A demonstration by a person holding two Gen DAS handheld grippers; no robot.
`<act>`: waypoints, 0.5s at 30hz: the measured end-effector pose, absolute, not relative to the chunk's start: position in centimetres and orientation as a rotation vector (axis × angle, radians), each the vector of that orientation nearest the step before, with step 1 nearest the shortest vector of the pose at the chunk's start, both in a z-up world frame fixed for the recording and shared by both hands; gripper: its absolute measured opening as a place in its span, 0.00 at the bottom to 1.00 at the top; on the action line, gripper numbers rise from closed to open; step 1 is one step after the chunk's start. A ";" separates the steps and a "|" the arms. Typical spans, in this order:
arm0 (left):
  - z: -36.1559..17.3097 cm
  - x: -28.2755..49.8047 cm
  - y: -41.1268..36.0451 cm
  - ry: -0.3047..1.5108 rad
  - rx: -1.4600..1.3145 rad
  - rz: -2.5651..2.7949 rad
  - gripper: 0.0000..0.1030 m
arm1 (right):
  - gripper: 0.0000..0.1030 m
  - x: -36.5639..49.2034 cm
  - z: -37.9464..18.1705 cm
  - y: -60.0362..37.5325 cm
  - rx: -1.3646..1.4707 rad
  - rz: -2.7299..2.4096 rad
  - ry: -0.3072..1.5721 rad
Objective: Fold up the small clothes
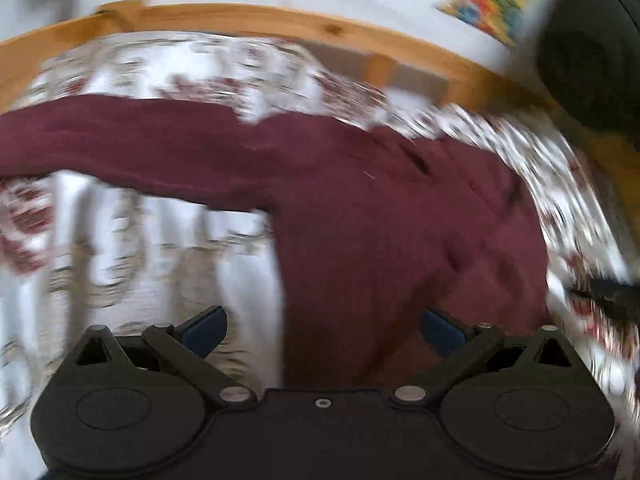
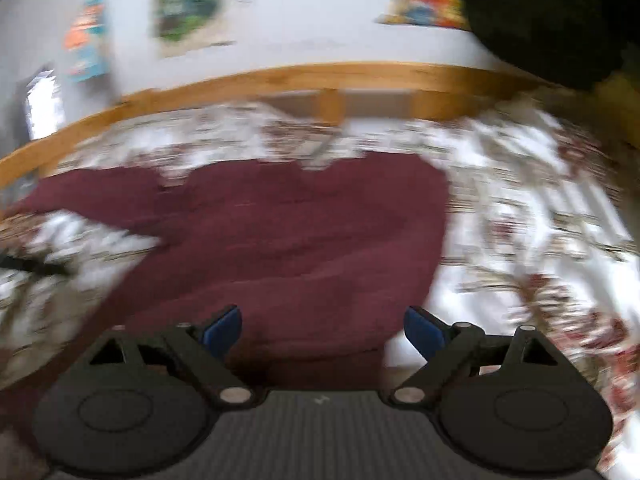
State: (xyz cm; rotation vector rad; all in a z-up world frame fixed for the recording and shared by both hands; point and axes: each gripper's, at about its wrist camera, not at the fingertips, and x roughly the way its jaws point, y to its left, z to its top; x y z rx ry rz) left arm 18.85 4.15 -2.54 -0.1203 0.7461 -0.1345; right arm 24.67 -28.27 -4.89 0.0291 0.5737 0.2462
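A: Item one?
B: Maroon garment (image 1: pixel 380 216), long-sleeved, lying flat on the bed; one sleeve (image 1: pixel 120 140) stretched out to the left in the left wrist view. In the right wrist view the same garment (image 2: pixel 288 232) fills the middle, its body spread wide.
A: Beneath it?
B: Floral bedcover (image 1: pixel 140 248), white with red and tan print, blurred in both views.
A: The tools?
B: Left gripper (image 1: pixel 324 330), jaws spread apart and empty, poised over the garment's lower left edge. Right gripper (image 2: pixel 322 330), jaws likewise spread and empty, over the lower right edge.
A: Surroundings?
B: Wooden bed frame (image 2: pixel 280 80) behind the bedcover; pale wall with colourful posters (image 2: pixel 188 4); a dark rounded shape (image 1: pixel 592 52) at upper right, not identifiable.
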 end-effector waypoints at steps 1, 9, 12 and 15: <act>-3.0 19.1 3.3 0.751 -0.078 -0.151 0.99 | 0.85 26.2 -5.1 -29.2 0.031 0.224 0.579; -5.3 21.9 0.0 0.795 0.051 -0.160 0.99 | 0.70 36.6 -6.6 -31.6 0.062 0.225 0.585; -5.5 22.9 0.0 0.808 0.044 -0.151 0.99 | 0.07 38.9 -6.7 -32.4 0.127 0.251 0.633; -5.7 23.7 -0.7 0.804 0.076 -0.129 0.99 | 0.07 39.7 -5.5 -34.7 0.213 0.166 0.576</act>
